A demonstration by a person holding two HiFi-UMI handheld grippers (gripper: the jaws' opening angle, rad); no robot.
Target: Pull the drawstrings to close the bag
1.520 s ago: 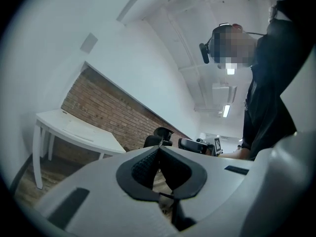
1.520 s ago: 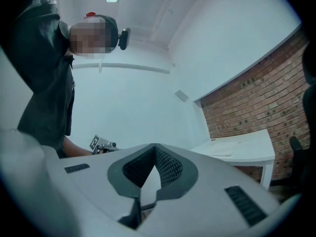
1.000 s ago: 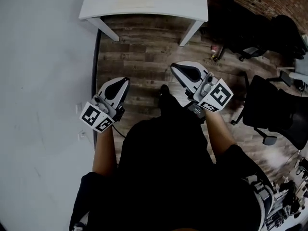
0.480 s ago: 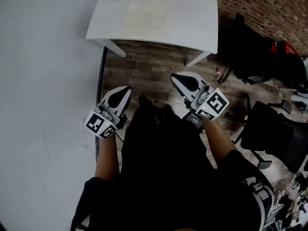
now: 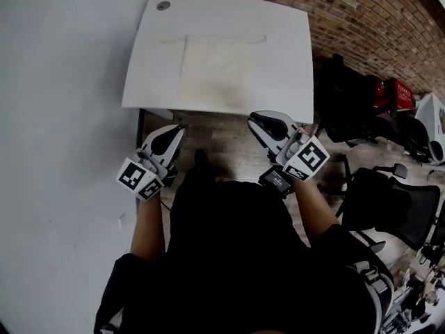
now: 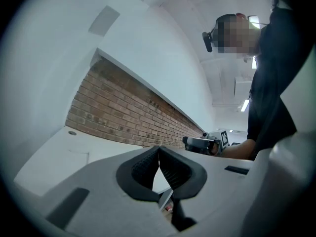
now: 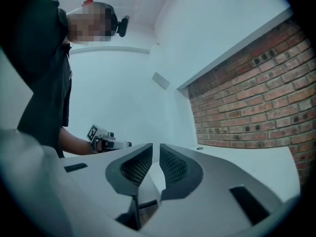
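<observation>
A flat cream drawstring bag (image 5: pixel 212 74) lies on the white table (image 5: pixel 288 61), its thin drawstrings (image 5: pixel 256 40) trailing along the far end. Both grippers hover level at the table's near edge, well short of the bag. My left gripper (image 5: pixel 172 129) is shut with its pads (image 6: pixel 170 167) meeting and nothing between them. My right gripper (image 5: pixel 259 117) has just been opening: a narrow gap shows between its pads (image 7: pixel 173 167), and the gap is empty. Each gripper appears small in the other's view.
A brick wall (image 5: pixel 361 12) runs behind the table. Black office chairs (image 5: pixel 389 207) and red gear stand to the right on the wood floor. A white wall (image 5: pixel 62 117) flanks the left. A round cable hole (image 5: pixel 163 5) marks the table's far left corner.
The table and bag have come much nearer in the head view as the person walked up. Both grippers moved forward from over the floor to the table's near edge.
</observation>
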